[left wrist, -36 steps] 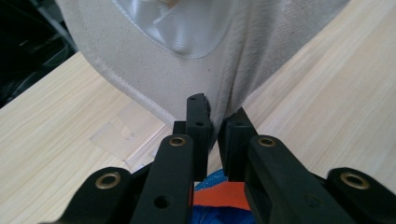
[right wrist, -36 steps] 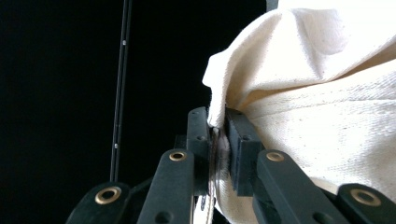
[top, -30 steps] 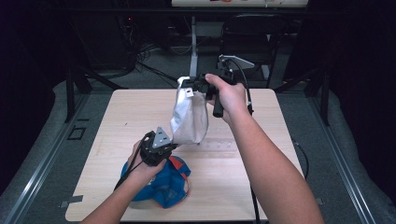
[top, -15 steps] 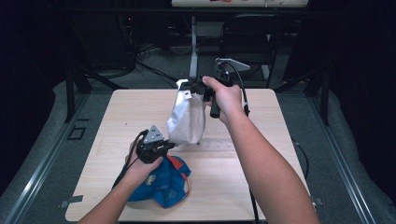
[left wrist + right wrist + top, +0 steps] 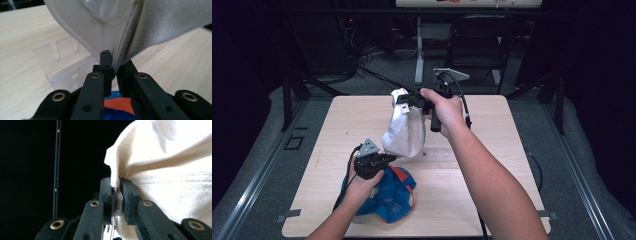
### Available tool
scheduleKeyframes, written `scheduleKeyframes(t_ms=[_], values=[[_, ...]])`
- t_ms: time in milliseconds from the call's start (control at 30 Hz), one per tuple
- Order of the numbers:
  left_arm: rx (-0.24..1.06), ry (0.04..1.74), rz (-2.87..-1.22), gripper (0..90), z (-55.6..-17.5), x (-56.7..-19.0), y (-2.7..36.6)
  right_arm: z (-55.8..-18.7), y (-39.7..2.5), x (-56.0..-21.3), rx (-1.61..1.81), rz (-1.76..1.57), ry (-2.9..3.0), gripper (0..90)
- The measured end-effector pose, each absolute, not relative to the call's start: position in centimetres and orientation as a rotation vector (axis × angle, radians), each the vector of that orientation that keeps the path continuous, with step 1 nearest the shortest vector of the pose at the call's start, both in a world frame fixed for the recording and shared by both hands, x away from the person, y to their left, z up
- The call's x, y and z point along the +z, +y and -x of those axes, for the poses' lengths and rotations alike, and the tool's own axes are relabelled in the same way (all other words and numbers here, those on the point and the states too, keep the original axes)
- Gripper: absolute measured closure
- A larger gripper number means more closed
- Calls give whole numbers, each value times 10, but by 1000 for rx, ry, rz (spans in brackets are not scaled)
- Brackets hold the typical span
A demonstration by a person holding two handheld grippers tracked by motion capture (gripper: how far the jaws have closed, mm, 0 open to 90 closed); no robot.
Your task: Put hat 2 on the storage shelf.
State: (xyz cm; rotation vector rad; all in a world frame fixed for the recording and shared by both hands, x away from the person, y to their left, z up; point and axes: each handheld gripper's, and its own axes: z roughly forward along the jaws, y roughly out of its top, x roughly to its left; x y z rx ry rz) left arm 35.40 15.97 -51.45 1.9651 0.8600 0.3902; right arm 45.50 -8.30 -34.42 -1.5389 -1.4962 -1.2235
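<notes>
White cloth (image 5: 404, 132) hangs lengthwise downward, its top pinched by right gripper (image 5: 412, 98), bottom hem by left gripper (image 5: 388, 159).

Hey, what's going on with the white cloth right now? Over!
Right gripper clamps white cloth up top. Left gripper pinches its lower edge. Blue garment underneath, clear of it.

**Gripper hardware and arms**

Both grippers black: left gripper (image 5: 388, 159), right gripper (image 5: 404, 98). Jaw links flat bars, brass-ringed pivot holes, small dark screws. Grey three-cornered plate (image 5: 369, 147) tops left one. Black cables trail from each. Forearms bare, no sleeves.
</notes>
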Motion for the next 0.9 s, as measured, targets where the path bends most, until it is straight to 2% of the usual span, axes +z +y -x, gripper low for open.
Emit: scheduleKeyframes(t_ms=[133,333,667,900], values=[[350,852,-1993,843,-360,-509,166,-455,-88,-343,-1240,1562,-1496,810],[370,772,-2041,843,-361,-505,158,-452,-99,-334,-1267,1587,-1499,811],[366,904,-2002,845,-360,-517,159,-456,-98,-350,-1235,1618,-1500,798],[295,1014,-1996,847,-363,-533,160,-459,-102,-360,-1228,1659,-1550,776]])
